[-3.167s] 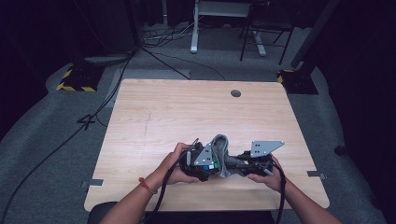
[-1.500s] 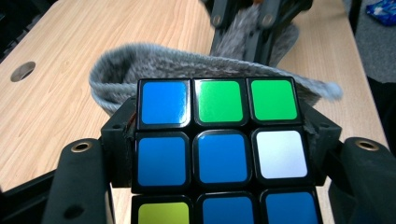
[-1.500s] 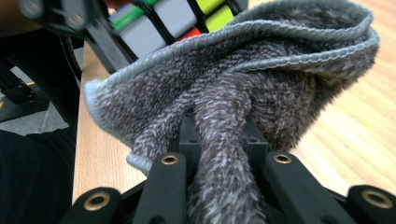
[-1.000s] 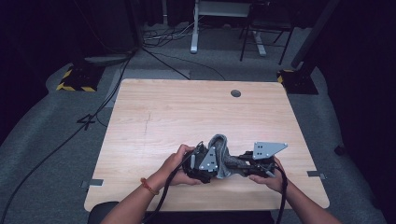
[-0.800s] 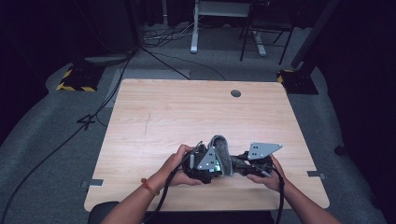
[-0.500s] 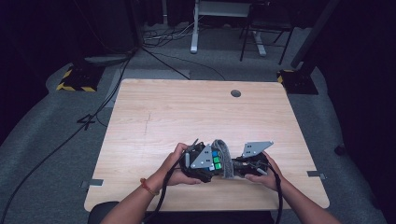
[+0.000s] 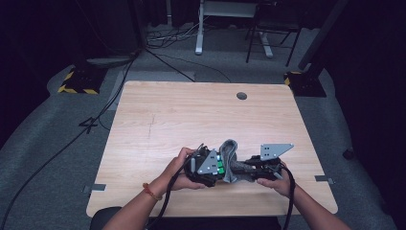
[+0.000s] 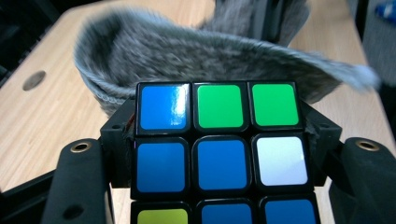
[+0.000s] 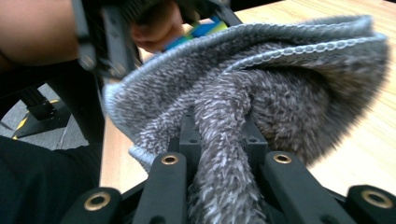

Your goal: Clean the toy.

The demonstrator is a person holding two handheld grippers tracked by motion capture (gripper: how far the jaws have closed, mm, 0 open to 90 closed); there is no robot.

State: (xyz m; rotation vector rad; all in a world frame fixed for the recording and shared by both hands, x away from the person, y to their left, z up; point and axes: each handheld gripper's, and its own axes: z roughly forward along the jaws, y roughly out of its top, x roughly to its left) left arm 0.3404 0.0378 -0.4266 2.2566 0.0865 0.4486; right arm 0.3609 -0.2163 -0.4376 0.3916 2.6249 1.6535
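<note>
My left gripper is shut on a colour puzzle cube; its blue, green and white tiles sit between the black jaws in the left gripper view. Just beyond the cube gapes the open mouth of a grey fuzzy sock. My right gripper is shut on that sock, with a fold of its fabric pinched between the jaws. In the high view the sock bunches between the two grippers near the table's front edge. The cube peeks over the sock's rim in the right gripper view.
The wooden table has a round cable hole near its far edge. Cables trail from both grippers off the front edge. Beyond the table stand a desk frame and floor cables on grey carpet.
The two grippers have drawn closer together and the sock has bunched up between them. The right gripper shifted left toward the cube.
</note>
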